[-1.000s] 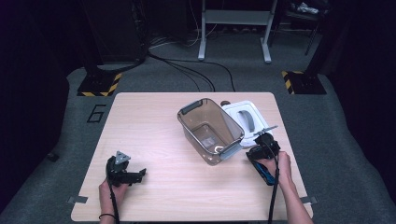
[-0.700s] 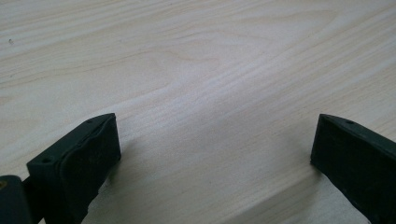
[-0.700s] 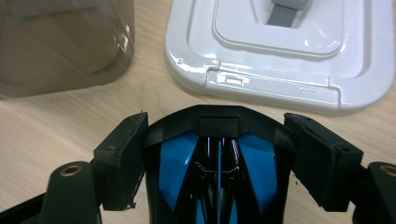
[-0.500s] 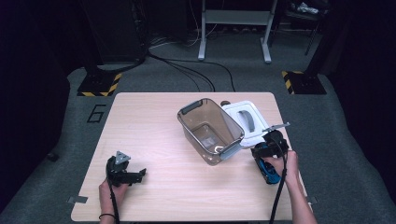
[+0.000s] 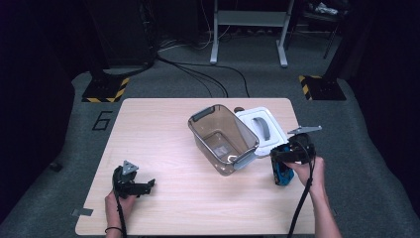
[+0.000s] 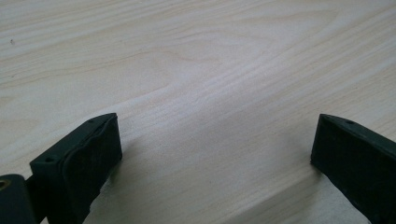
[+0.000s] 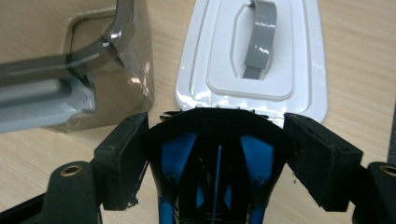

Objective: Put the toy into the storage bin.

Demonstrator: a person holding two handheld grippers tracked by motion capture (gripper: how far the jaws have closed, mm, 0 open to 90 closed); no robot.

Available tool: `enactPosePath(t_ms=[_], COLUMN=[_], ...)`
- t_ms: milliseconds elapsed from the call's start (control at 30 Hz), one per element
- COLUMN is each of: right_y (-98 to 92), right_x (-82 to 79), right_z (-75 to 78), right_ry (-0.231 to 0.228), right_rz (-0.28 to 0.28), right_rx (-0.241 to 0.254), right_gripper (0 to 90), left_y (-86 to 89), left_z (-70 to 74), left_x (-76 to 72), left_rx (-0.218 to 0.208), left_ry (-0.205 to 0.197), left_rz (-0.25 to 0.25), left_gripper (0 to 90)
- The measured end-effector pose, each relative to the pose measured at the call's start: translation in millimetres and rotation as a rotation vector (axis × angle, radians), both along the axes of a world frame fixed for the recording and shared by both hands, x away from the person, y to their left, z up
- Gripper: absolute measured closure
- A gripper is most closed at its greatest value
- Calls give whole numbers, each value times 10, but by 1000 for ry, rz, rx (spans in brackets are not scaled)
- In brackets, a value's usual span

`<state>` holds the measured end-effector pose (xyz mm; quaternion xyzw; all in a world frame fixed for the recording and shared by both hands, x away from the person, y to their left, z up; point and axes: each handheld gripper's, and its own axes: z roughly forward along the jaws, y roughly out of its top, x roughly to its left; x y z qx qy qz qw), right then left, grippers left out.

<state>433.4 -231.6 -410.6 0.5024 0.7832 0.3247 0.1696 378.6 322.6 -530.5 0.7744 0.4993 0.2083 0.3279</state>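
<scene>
While my right gripper (image 5: 283, 168) pinched the black-and-blue plastic object (image 7: 215, 172) between its pads, I held it above the pale wooden table (image 5: 163, 124) near the right edge, just beside the white lid with its grey handle (image 5: 261, 128) and the clear brown plastic bin (image 5: 223, 139). My left gripper (image 5: 141, 186) rested spread wide on bare wood near the front left edge, with open tabletop all around it.

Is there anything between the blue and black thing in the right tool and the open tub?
Nothing visible. The blue and black thing sits gripped in the right tool just beside the tub; the white lid lies behind, off the direct path.
</scene>
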Motion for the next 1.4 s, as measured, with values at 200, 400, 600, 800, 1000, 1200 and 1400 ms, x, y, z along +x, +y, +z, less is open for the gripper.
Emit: enactPosePath(t_ms=[200,400,600,800,1000,1200,1400], right_y=[1,46,88,130,155,179,183], right_x=[66,167,244,305,396,475,535], right_z=[111,186,256,332,448,492,503], right_ry=[-24,-39,-55,-64,-90,-94,-93], right_rz=[-16,-19,-22,-25,-32,-31,-30], right_rx=[-8,-21,-27,-41,-46,-67,-67], right_gripper=[242,242,242,242,242,242,242], left_y=[-7,-2,-4,0,0,1,-7], left_z=[-14,-3,-8,-1,0,-1,-12], left_x=[3,1,2,1,1,1,1], left_rx=[-5,0,-1,0,0,0,-7], left_ry=[-18,-6,-12,-2,-1,-2,-13], left_rz=[7,2,5,1,1,0,8], left_gripper=[18,18,17,17,17,17,17])
